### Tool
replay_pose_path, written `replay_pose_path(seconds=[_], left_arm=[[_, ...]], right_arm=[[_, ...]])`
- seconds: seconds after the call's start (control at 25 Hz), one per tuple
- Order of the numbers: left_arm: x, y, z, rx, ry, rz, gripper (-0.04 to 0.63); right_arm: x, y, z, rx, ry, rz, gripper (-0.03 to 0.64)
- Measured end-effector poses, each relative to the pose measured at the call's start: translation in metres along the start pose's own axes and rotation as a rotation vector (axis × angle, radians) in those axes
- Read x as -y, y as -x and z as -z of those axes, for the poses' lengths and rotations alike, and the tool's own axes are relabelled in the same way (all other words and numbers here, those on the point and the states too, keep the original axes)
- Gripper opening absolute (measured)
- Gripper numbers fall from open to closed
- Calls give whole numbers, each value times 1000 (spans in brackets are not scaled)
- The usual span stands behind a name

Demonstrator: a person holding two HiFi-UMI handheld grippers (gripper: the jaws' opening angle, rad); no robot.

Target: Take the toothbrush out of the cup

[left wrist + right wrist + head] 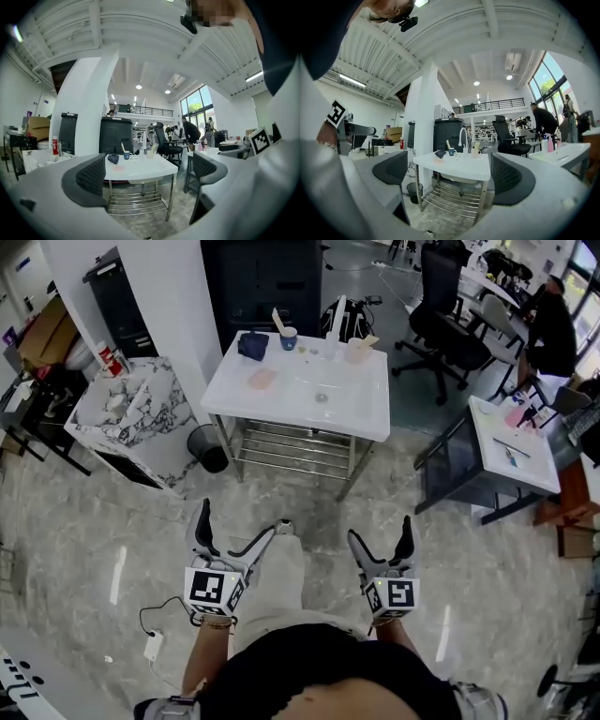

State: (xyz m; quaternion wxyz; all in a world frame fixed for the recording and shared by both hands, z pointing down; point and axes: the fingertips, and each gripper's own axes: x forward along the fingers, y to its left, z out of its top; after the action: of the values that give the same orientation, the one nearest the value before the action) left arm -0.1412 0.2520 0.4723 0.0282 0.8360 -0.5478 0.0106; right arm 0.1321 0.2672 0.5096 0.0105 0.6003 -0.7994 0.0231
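Ahead, toothbrush (pixel 277 320) leaning in blue cup (pixel 289 338) on sink table (pixel 356 413), left tongs (pixel 241 518) and right tongs (pixel 381 529) wide, empty

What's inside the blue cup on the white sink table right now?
A pale toothbrush stands tilted in the blue cup, its upper part sticking out above the rim. The cup wall hides its lower end and anything else inside.

Bright daylight, sharp, fisheye-warped edges
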Motion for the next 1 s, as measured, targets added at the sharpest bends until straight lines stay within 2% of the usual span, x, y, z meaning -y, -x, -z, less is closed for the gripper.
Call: replay_pose_path(seconds=[0.16,0.32,0.6,0.76,1.0], left_arm=[[-23,-34,-2,25,47,-12,575],[-46,-76,-11,39,18,-22,575],[-91,-184,-20,30,48,21,575],[-108,-247,-33,24,-16,55,575],[-136,-321,-45,22,-10,106,575]], right_arm=[[13,-38,-4,17,-5,10,546],[25,-81,-19,57,15,11,546],[64,-184,-28,54,-21,58,546],[80,-239,-38,55,-16,83,546],[99,-309,-46,43,-22,112,546]])
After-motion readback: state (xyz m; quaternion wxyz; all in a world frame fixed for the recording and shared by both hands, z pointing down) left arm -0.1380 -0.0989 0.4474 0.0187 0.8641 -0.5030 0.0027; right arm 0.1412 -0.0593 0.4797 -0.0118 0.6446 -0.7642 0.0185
